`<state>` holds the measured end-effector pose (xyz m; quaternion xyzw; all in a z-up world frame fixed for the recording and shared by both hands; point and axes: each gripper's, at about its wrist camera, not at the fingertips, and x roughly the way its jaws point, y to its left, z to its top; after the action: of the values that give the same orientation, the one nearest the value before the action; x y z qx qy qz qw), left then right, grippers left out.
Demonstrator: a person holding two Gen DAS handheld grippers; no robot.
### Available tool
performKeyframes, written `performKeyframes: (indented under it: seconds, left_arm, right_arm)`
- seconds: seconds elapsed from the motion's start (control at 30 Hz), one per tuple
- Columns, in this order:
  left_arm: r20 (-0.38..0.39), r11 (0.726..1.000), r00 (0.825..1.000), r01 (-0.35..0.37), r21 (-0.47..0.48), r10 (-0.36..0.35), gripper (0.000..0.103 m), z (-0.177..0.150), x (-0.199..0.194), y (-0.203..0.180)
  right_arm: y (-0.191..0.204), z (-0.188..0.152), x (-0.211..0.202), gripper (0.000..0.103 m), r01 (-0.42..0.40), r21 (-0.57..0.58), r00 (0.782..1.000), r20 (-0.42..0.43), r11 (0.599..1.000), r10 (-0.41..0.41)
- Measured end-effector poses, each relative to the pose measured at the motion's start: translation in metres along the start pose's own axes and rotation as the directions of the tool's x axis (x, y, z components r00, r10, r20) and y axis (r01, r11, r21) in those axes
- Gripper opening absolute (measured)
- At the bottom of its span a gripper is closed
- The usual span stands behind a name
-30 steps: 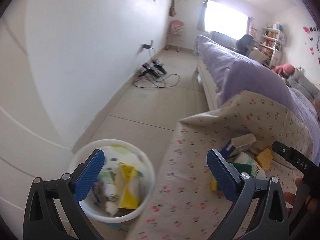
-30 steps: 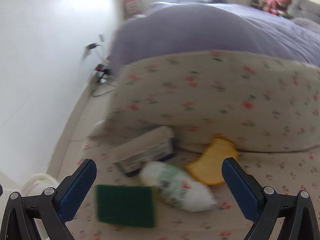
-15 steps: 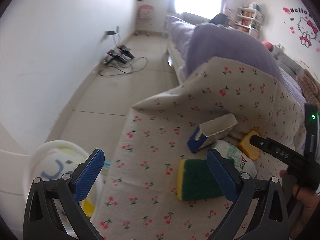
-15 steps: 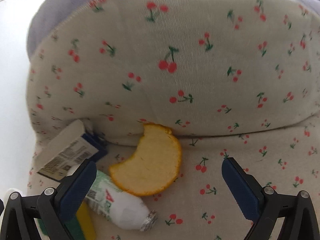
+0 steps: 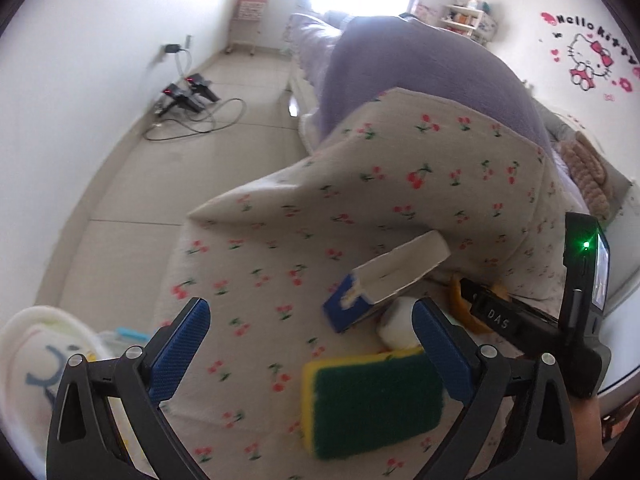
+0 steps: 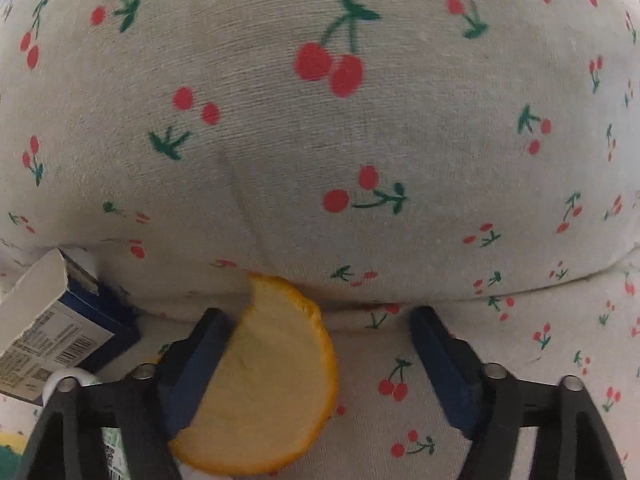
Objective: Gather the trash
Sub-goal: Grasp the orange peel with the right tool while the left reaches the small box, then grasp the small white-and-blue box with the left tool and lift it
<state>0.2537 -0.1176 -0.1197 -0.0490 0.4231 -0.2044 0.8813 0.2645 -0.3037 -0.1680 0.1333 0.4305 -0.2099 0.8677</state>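
Observation:
An orange peel [image 6: 264, 392] lies on the cherry-print bed sheet against the pillow. My right gripper [image 6: 316, 324] is open, its left finger touching the peel's left edge, the peel between the jaws. It shows in the left wrist view [image 5: 500, 320] over the peel [image 5: 456, 300]. My left gripper [image 5: 308, 324] is open and empty above the sheet. A green and yellow sponge [image 5: 372, 396], a white bottle [image 5: 396, 324] and a blue and white carton [image 5: 384, 280] lie near its right finger. The white trash bin [image 5: 24, 360] stands at the lower left.
The cherry-print pillow [image 6: 320, 120] rises right behind the peel. A purple blanket [image 5: 420, 68] covers the bed beyond. Cables and chargers [image 5: 188, 96] lie on the tiled floor by the wall.
My right gripper has moved forward and down, so the peel now sits between its fingers. My left gripper has swung right from the bin toward the sponge and carton.

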Motion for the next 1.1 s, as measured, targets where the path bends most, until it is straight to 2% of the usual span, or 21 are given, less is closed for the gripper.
performKeyframes:
  seconds: [0.07,0.13,0.17,0.23,0.37,0.5,0.57,0.6,0.63,0.9,1.03,1.1]
  left_arm:
    - [-0.015,0.999,0.999,0.030,0.024,-0.029,0.096,0.003,0.007,-0.008]
    - [-0.028,0.997,0.999,0.045,0.064,-0.043,0.090,0.005,0.014,-0.016]
    - [-0.033,0.995,0.998,0.053,0.081,-0.050,0.089,0.006,0.017,-0.019]
    - [-0.036,0.992,0.997,0.071,0.107,-0.067,0.084,0.009,0.020,-0.024]
    - [-0.032,0.989,0.993,0.114,0.094,-0.111,0.077,0.013,0.023,-0.024]
    - [-0.056,0.989,0.991,0.125,0.077,-0.121,0.053,0.014,0.032,-0.024]
    - [-0.053,0.991,0.995,0.095,0.095,-0.090,0.048,0.013,0.033,-0.026]
    - [-0.052,0.991,0.995,0.094,0.098,-0.089,0.039,0.012,0.033,-0.027]
    - [-0.059,0.991,0.994,0.097,0.096,-0.091,0.037,0.012,0.032,-0.028]
    - [-0.005,0.991,0.997,0.080,0.106,-0.080,0.028,0.007,0.001,-0.033]
    - [0.033,0.990,0.997,0.065,0.123,-0.070,0.027,0.004,-0.028,-0.036]
    - [0.053,0.989,0.996,0.066,0.131,-0.074,0.026,0.002,-0.045,-0.038]
  right_arm:
    - [0.001,0.001,-0.003,0.027,-0.022,-0.012,1.000,-0.013,1.000,0.022]
    - [-0.003,0.002,-0.010,0.010,-0.053,-0.014,0.998,-0.024,0.998,0.053]
    - [-0.009,0.004,-0.015,0.007,-0.071,-0.014,0.997,-0.027,0.997,0.070]
    - [-0.016,0.008,-0.022,0.006,-0.093,-0.015,0.995,-0.027,0.996,0.093]
    - [-0.038,0.015,-0.036,0.006,-0.136,0.009,0.990,-0.030,0.991,0.137]
    - [-0.067,0.014,-0.048,0.006,-0.182,0.051,0.982,-0.040,0.982,0.184]
    - [-0.076,0.023,-0.053,0.006,-0.202,0.062,0.978,-0.035,0.977,0.205]
    - [-0.079,0.025,-0.058,0.006,-0.208,0.060,0.977,-0.029,0.976,0.210]
    - [-0.083,0.027,-0.065,0.006,-0.214,0.052,0.976,-0.020,0.975,0.215]
    - [-0.091,0.036,-0.117,0.006,-0.230,0.007,0.973,0.034,0.973,0.230]
    - [-0.102,0.038,-0.146,0.006,-0.237,-0.006,0.970,0.061,0.972,0.237]
    - [-0.091,0.034,-0.150,0.006,-0.233,-0.019,0.969,0.074,0.972,0.234]
